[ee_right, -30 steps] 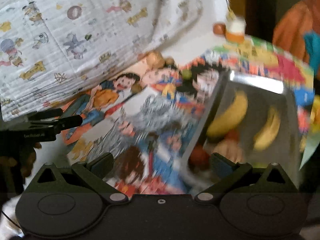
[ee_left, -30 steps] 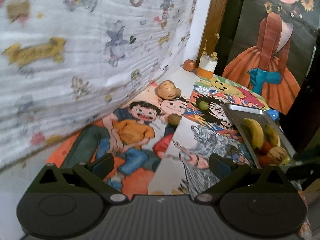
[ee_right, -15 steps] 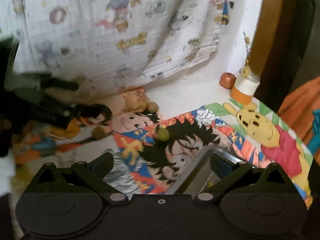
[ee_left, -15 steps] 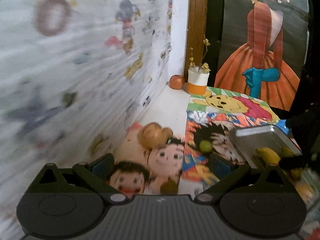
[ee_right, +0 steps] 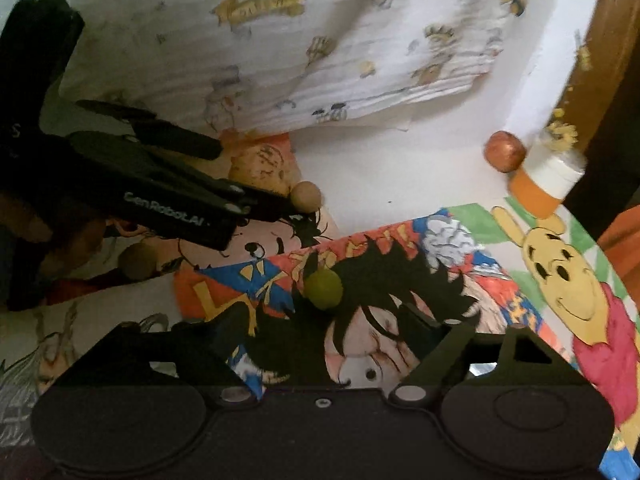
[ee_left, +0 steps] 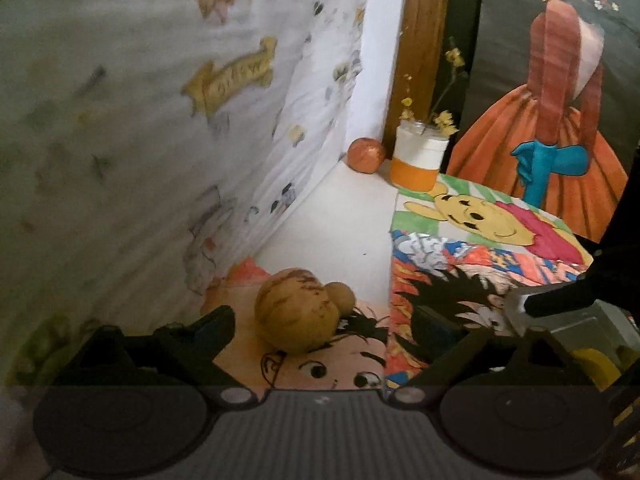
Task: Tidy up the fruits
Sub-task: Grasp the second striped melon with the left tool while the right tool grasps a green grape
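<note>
Close to the left claw (ee_left: 320,324) sits a big tan fruit (ee_left: 296,310). It lies right between the two fingers, a bit toward the left one, but the fingers do not squeeze it yet. The claw stands wide and has just been closing a little. A small brown ball (ee_left: 340,298) touches the far side of that fruit.

The right claw (ee_right: 324,320) has just been closing too, and it holds nothing. A little green fruit (ee_right: 323,289) lies just past its fingertips, straight ahead and in the middle. So each claw has its own fruit in front of it, and I think both are about to grab.

The metal tray (ee_left: 560,320) sits off to the right of the left claw. Far back on the table (ee_left: 340,220), an orange fruit (ee_left: 365,155) rests beside a jar (ee_left: 418,160) with dry flowers.
</note>
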`<state>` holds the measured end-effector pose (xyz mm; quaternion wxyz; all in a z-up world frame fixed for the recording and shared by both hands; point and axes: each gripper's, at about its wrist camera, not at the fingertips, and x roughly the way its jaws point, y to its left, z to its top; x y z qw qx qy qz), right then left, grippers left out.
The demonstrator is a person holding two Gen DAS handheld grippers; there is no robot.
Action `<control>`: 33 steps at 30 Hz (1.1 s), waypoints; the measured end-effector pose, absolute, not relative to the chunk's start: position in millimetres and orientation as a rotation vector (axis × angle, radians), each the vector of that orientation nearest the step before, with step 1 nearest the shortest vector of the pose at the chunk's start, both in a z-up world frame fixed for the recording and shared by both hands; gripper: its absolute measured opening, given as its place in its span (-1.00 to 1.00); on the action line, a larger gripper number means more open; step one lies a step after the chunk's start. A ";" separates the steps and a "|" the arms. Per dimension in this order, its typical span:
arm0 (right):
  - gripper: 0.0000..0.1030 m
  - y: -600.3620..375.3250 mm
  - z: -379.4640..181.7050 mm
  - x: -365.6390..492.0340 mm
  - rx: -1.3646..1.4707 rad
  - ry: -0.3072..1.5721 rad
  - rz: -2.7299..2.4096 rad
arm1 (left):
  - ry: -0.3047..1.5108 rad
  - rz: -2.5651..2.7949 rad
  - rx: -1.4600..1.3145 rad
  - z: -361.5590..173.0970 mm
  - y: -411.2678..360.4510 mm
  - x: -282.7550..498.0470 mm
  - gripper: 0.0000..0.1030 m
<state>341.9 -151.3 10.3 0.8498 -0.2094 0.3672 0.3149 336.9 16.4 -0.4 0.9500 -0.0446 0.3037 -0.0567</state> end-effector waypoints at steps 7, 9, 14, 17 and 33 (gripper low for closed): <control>0.07 -150.2 -6.9 366.1 -0.345 0.831 0.639 | 0.645 -0.107 -0.111 -14.9 20.0 355.6 0.63; 0.00 -153.1 -7.7 371.2 -0.308 0.844 0.643 | 0.650 -0.108 -0.124 -17.6 21.4 359.3 0.58; -0.27 -155.0 -7.6 373.3 -0.287 0.838 0.647 | 0.667 -0.107 -0.140 -21.7 23.9 364.9 0.39; -0.43 -154.3 -6.9 372.3 -0.277 0.838 0.658 | 0.666 -0.099 -0.147 -22.5 25.6 364.3 0.25; -0.50 -161.6 1.8 356.4 -0.271 0.834 0.646 | 0.689 -0.091 -0.154 -16.5 26.6 355.8 0.12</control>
